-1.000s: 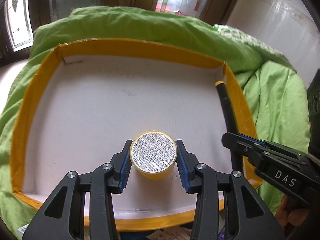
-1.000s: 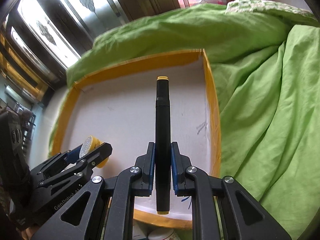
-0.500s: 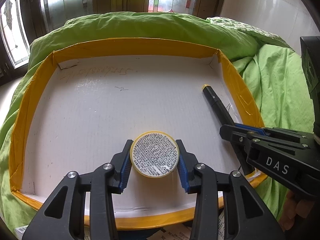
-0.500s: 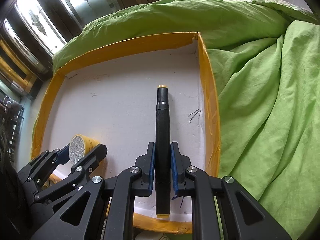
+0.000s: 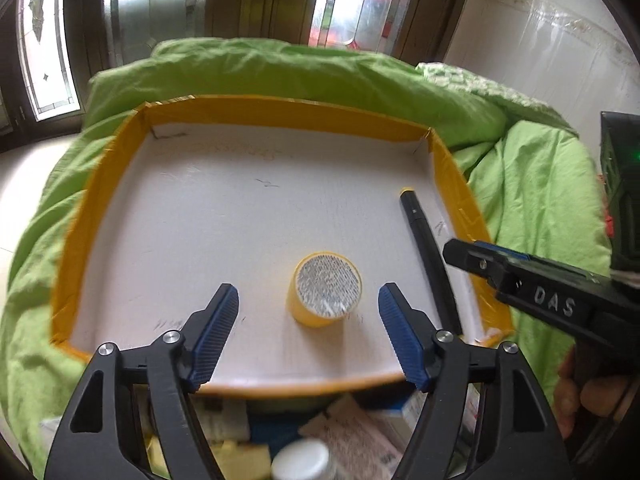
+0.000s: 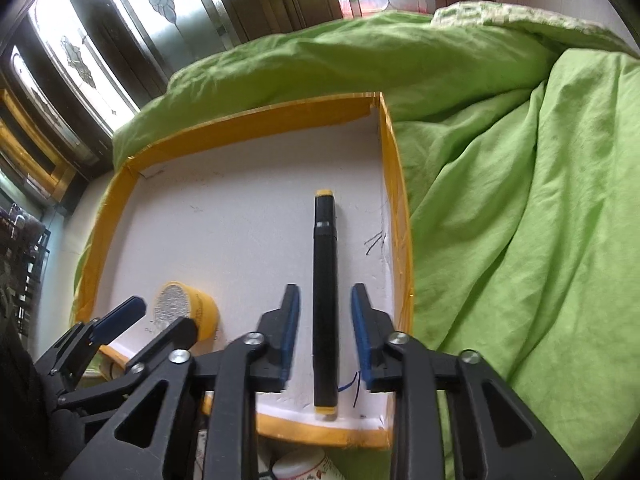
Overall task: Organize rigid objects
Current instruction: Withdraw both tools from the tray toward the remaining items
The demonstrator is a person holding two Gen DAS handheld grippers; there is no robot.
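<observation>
A yellow round container (image 5: 326, 295) with a printed white top stands on the white floor of a yellow-walled tray (image 5: 280, 110). My left gripper (image 5: 308, 312) is open, its blue pads apart on either side of the container, not touching it. A black marker (image 6: 325, 300) with yellow ends lies on the tray floor by the right wall. My right gripper (image 6: 325, 320) is open, its pads a little clear of the marker on both sides. The container also shows in the right wrist view (image 6: 186, 312), and the marker in the left wrist view (image 5: 428, 260).
The tray (image 6: 400, 216) rests on a rumpled green blanket (image 6: 520, 200). Below the tray's near edge lie a white-capped bottle (image 5: 300, 462), papers and small boxes (image 5: 360, 432). Windows and dark frames stand behind.
Both grippers have opened. The yellow container and the black marker, held before, now rest on the tray floor. Both grippers have drawn back a little.
</observation>
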